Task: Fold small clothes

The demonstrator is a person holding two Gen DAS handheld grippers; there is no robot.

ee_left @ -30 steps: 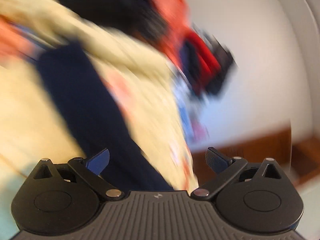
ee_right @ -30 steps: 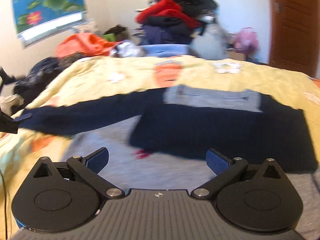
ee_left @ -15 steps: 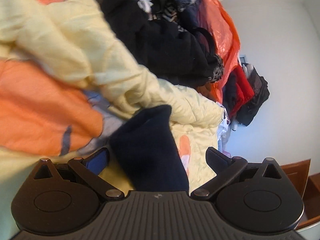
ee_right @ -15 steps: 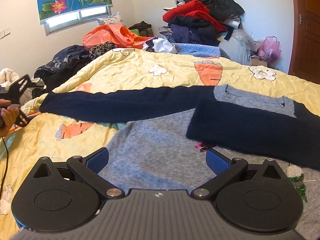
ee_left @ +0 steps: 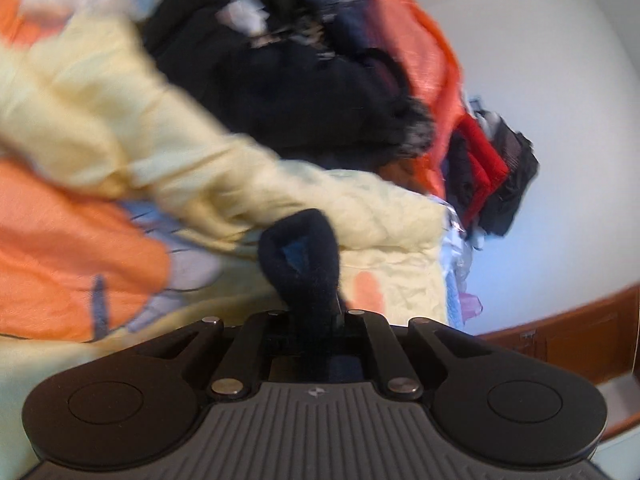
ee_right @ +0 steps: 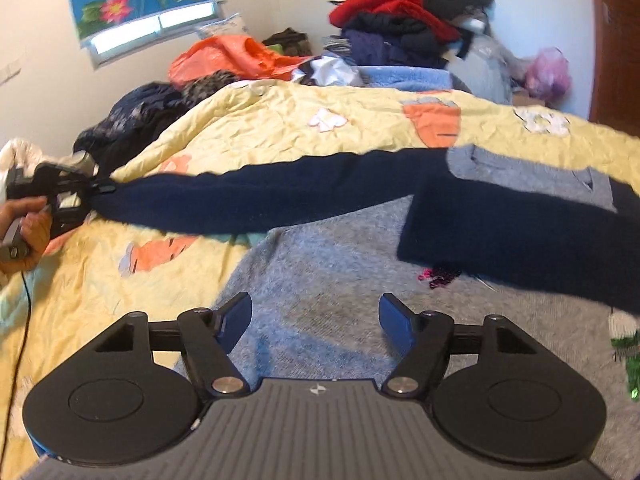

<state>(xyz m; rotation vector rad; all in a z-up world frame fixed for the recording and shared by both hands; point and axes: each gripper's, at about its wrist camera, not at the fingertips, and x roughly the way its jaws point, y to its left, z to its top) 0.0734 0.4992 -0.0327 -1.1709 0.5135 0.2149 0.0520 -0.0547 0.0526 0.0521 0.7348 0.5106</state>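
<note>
Dark blue wool fills the middle of the left wrist view. It is the cuff of the dark blue knitted sleeve (ee_left: 304,256), and the left gripper (ee_left: 314,320) has its jaws pressed together on it, so the cuff sticks up in a loop just past the tips. Behind it lies the crumpled yellow quilt with orange carrot shapes (ee_left: 384,216). A heap of black and orange clothes (ee_left: 304,92) sits farther back. This picture is blurry.

From the right wrist view, the grey and dark blue knitted sweater (ee_right: 344,264) lies flat on the yellow quilt. Its long sleeve stretches out to the left side, where the person's hand (ee_right: 28,232) holds the left gripper on the cuff. The other sleeve is already laid across the chest. The right gripper (ee_right: 316,320) hangs low over the grey body of the sweater. Its jaws are closing, with grey wool showing between the blue pads (ee_right: 394,320), and I cannot tell if they have pinched it.

I think the step is folding in the long sleeve. Next, the left gripper should carry the cuff across the chest while the right one keeps the body from sliding.
</note>
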